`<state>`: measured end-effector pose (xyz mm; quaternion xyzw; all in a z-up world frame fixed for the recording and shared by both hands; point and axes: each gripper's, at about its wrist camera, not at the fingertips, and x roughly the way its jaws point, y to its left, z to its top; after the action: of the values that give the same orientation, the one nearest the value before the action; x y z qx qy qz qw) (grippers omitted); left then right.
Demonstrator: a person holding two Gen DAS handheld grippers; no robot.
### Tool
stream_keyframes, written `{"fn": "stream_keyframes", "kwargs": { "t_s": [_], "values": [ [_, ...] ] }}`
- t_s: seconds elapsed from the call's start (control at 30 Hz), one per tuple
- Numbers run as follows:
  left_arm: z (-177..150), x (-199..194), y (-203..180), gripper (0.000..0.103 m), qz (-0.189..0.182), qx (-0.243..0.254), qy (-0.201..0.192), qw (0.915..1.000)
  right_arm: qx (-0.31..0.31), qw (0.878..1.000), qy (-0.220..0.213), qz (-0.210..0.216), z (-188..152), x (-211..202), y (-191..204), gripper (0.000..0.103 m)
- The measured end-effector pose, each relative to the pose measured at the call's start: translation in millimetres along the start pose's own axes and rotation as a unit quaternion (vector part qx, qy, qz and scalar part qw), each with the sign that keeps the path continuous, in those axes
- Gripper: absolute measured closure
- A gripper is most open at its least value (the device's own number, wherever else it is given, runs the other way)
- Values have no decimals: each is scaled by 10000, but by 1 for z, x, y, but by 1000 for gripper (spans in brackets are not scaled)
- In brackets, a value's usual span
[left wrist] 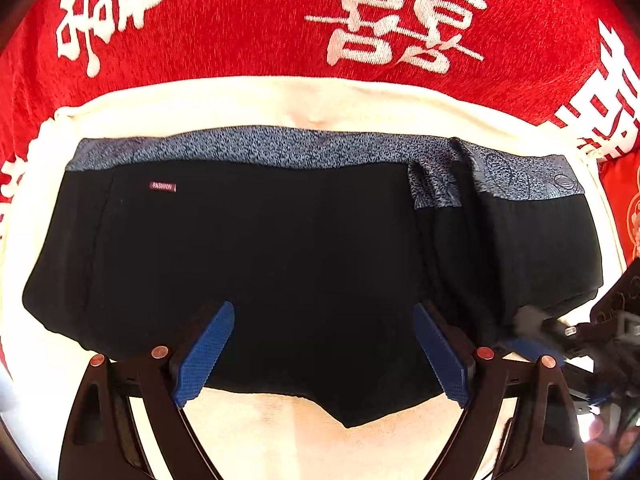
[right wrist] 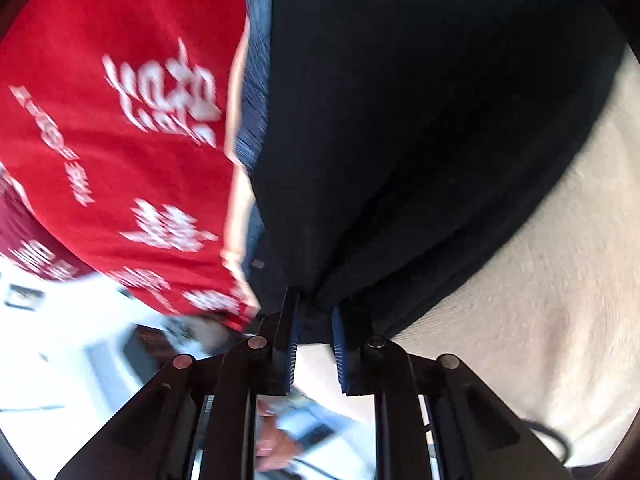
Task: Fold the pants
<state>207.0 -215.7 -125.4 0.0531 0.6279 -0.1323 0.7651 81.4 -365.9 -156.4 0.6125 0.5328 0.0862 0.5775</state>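
Black pants (left wrist: 280, 264), folded into a short wide block, lie flat on a cream cloth (left wrist: 304, 100). Fabric is matte black, nearly featureless. A blue-grey speckled waistband (left wrist: 256, 146) runs along the edge toward 12 o'clock in the left wrist view. A small dark red woven label (left wrist: 163, 187) with pale lettering sits just under the band at about 10 o'clock. Toward 2 o'clock a second layer overlaps the first: more of the patterned band with a faint printed motif, and vertical creases below it. The edge toward 6 o'clock dips to a shallow point at centre.

Left gripper (left wrist: 324, 352) hangs above the near edge, pointing steeply down, jaws wide apart, blue ribbed pads (left wrist: 206, 354) clear of the fabric and nothing between them.

Right gripper (right wrist: 314, 354) is at the pants' corner, at 4 o'clock in the left wrist view. Its jaws are narrow, and a bunched fold of black fabric sits between the blue pads, clamped there; the cloth gathers into creases fanning out from the grip. This view is motion-blurred.

Beyond the cream cloth lies a red cloth (left wrist: 248, 28) with large white characters, from 9 through 12 to 3 o'clock. What carries the cloths I cannot tell. Part of a hand (right wrist: 276, 446) shows blurred below the right gripper.
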Motion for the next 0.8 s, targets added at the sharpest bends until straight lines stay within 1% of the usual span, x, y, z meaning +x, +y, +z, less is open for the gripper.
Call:
{"fn": "stream_keyframes", "kwargs": {
  "t_s": [0.03,0.07,0.13,0.17,0.2,0.23,0.27,0.33,0.37,0.4,0.43,0.47,0.53,0.6,0.67,0.7,0.73,0.77,0.8],
  "values": [
    [1,-2,2,11,18,1,-1,10000,-184,9991,259,-296,0,7,4,86],
    [2,-4,1,11,25,0,0,10000,-375,9974,462,-412,-2,10,13,86],
    [10,-6,-8,11,24,23,-40,10000,-884,9920,686,-579,-8,0,31,84],
    [16,-7,-15,11,7,69,-112,9999,-1275,9877,585,-686,-10,-15,44,84],
    [20,-8,-20,11,-4,128,-171,9998,-1570,9838,396,-766,-9,-32,54,84],
    [25,-10,-28,11,-32,199,-217,9996,-1777,9801,165,-866,-5,-49,61,84],
    [28,-11,-34,11,-83,245,-238,9994,-1940,9747,-226,-1084,6,-75,68,84],
    [38,-11,-51,11,-206,320,-280,9989,-1959,9656,-772,-1526,33,-108,72,84],
    [43,-10,-62,11,-265,366,-306,9985,-1945,9589,-1020,-1797,50,-124,74,84],
    [49,-8,-74,11,-304,406,-330,9982,-1967,9542,-1162,-1931,63,-134,77,82],
    [55,-7,-88,11,-371,460,-362,9976,-2043,9491,-1285,-2025,75,-142,80,81],
    [58,-6,-99,11,-439,504,-390,9970,-2181,9412,-1381,-2181,88,-148,83,82],
    [67,-3,-123,11,-539,592,-478,9956,-2367,9288,-1367,-2503,109,-146,85,82],
    [74,3,-144,11,-547,675,-548,9947,-2438,9253,-1292,-2601,124,-137,86,82],
    [77,17,-158,11,-407,748,-497,9951,-2493,9213,-1119,-2767,131,-125,77,82],
    [77,26,-161,11,-308,771,-459,9955,-2467,9218,-1014,-2813,132,-121,71,82],
    [74,33,-161,11,-143,792,-395,9960,-2403,9251,-921,-2793,132,-117,66,81],
    [70,42,-158,11,72,800,-264,9964,-2375,9272,-927,-2745,130,-117,62,81],
    [66,51,-152,11,244,791,-132,9965,-2418,9263,-941,-2731,126,-118,59,81]
  ]
}}
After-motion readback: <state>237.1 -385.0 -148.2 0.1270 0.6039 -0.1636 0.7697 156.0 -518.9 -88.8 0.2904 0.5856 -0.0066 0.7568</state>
